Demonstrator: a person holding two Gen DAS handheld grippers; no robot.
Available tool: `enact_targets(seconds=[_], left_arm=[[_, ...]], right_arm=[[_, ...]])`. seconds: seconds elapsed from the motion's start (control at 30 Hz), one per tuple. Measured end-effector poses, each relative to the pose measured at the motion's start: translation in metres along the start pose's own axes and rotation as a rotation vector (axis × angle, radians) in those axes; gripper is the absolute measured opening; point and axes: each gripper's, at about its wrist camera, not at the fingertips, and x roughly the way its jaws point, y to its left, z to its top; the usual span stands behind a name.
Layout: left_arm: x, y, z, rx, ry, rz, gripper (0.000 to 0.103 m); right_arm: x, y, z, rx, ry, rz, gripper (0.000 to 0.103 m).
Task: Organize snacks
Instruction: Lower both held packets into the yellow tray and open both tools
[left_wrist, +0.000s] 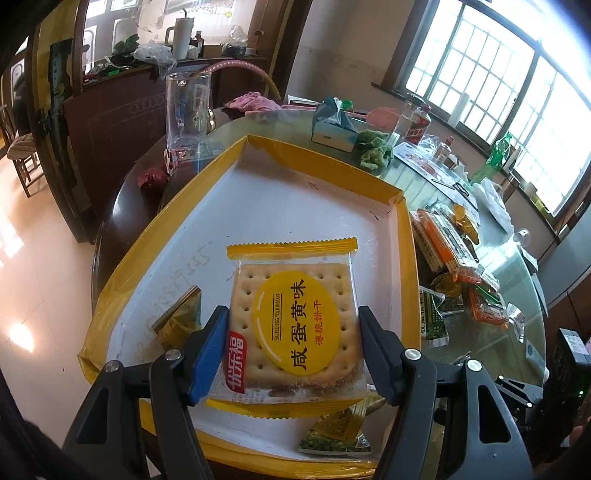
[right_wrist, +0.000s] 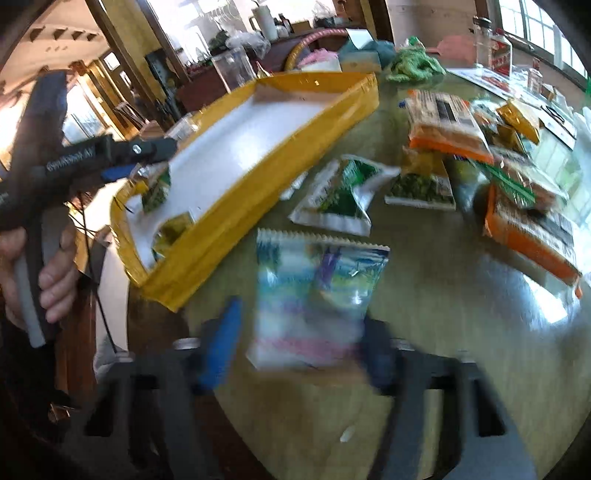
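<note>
My left gripper (left_wrist: 291, 339) is shut on a yellow salted egg yolk biscuit pack (left_wrist: 295, 325) and holds it just above the white floor of the yellow-rimmed tray (left_wrist: 258, 192). Two small green-gold packets lie in the tray, one at the left (left_wrist: 181, 317) and one at the near edge (left_wrist: 340, 432). In the blurred right wrist view, my right gripper (right_wrist: 299, 339) is shut on a blue-white snack bag (right_wrist: 317, 295) above the table beside the tray (right_wrist: 229, 214). The left gripper (right_wrist: 122, 162) shows over the tray's near end.
Loose snacks lie on the glass table right of the tray: green-white packets (right_wrist: 340, 195), orange packs (right_wrist: 443, 122) and gold packets (right_wrist: 517, 114). A clear pitcher (left_wrist: 186, 110), a tissue box (left_wrist: 334, 129), a green cloth (left_wrist: 375, 151) and a bottle (left_wrist: 413, 122) stand behind.
</note>
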Motion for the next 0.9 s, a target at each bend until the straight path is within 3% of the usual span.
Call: enact_targets(seconds=[0.17,0.37,0.5,0.7,0.9], left_arm=[[0.000,0.002,-0.001,-0.005,0.001,0.007,0.068],[0.002,0.004,-0.001,-0.009,0.005,0.012,0.068],[0.007,0.007,0.001,-0.026,0.012,0.015,0.068],[0.011,0.019,0.007,-0.077,0.014,0.031,0.068],[0.012,0.030,0.011,-0.107,0.017,0.041,0.069]], right_arm=[[-0.012,-0.004,0.002,0.033,-0.045,0.008,0.038],[-0.040,0.009,0.020,0.074,-0.169,0.103,0.037],[-0.033,0.033,0.047,0.103,-0.226,0.137,0.037],[0.015,0.057,0.086,0.148,-0.189,0.172,0.037],[0.041,0.070,0.094,0.119,-0.133,0.158,0.042]])
